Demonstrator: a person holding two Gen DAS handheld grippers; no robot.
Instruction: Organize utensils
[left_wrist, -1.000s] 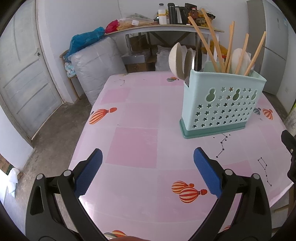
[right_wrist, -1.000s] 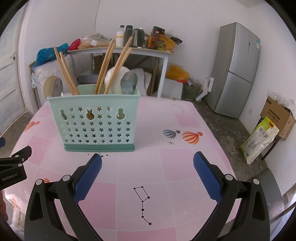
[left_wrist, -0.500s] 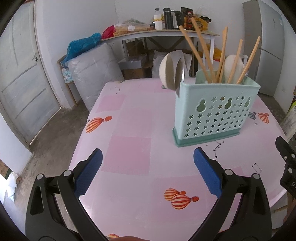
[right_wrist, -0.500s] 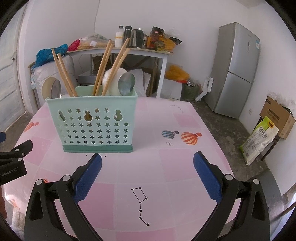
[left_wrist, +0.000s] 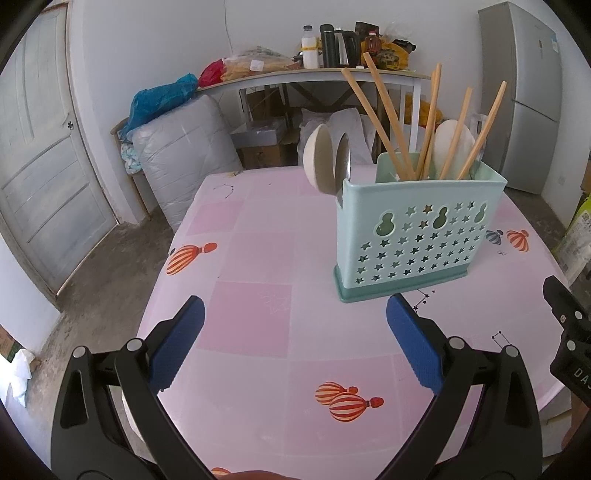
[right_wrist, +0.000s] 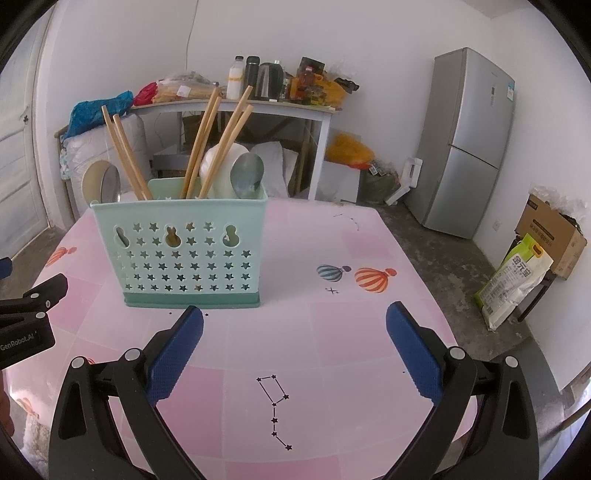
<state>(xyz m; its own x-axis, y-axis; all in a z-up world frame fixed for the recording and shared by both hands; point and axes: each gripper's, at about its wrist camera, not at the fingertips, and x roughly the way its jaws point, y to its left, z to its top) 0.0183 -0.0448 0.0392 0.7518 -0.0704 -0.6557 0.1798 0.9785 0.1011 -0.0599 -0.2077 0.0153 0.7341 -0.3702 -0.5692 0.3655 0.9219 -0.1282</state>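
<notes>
Utensil caddy (right_wrist: 184, 254) upright mid-surface (right_wrist: 332, 332), toward far edge. Chopsticks (right_wrist: 221, 144) and spoons (right_wrist: 247, 179) all slotted inside; nothing loose visible. Left gripper (left_wrist: 295, 332) and right gripper (right_wrist: 295, 339): jaws spread, empty. Sorting apparently complete.

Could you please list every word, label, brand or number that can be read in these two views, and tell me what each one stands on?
"GenRobot.AI": white print on the black body of the left gripper, in the right wrist view.
"DA...": cut-off white letters on the right gripper, in the left wrist view.
Green and white bag on the floor: large printed characters, too blurred to read.
Fridge door sticker: too small.
White bottle label: unreadable.
</notes>
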